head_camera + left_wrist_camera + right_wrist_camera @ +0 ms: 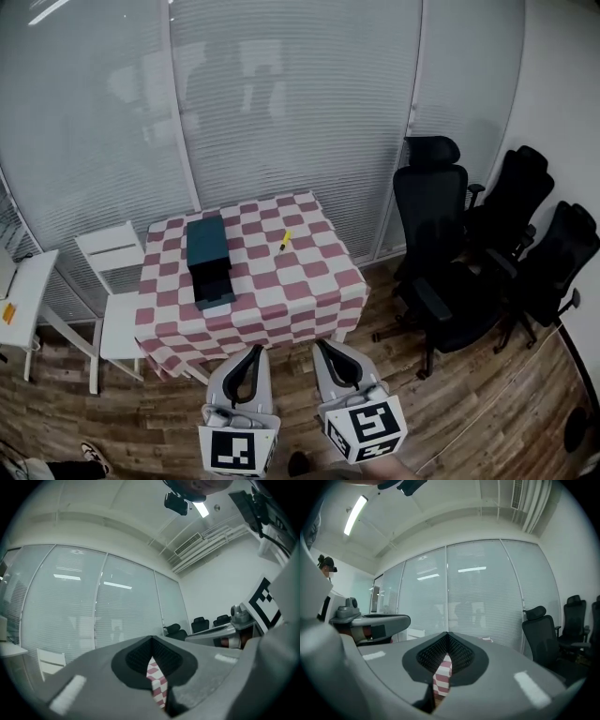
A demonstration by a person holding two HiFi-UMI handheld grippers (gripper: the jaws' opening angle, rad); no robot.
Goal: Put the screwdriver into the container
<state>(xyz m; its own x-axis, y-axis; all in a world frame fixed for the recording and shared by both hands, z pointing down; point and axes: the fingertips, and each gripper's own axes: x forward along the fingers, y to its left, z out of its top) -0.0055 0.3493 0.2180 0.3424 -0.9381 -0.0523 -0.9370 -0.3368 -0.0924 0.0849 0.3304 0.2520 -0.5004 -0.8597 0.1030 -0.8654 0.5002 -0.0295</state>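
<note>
Nearest, left tongs (254, 353) and right tongs (324, 348) pressed together on nothing, pointed level at the work ahead, likely carried closed for the approach. Farther on, past wood floor (450, 412), checkered surface (309, 281) bearing yellow screwdriver (285, 240), lying loose, near but apart, right of teal drawer container (207, 246), bottom drawer (214, 292) apparently pulled out to receive it. Beyond, frosted glass wall (281, 94).
</note>
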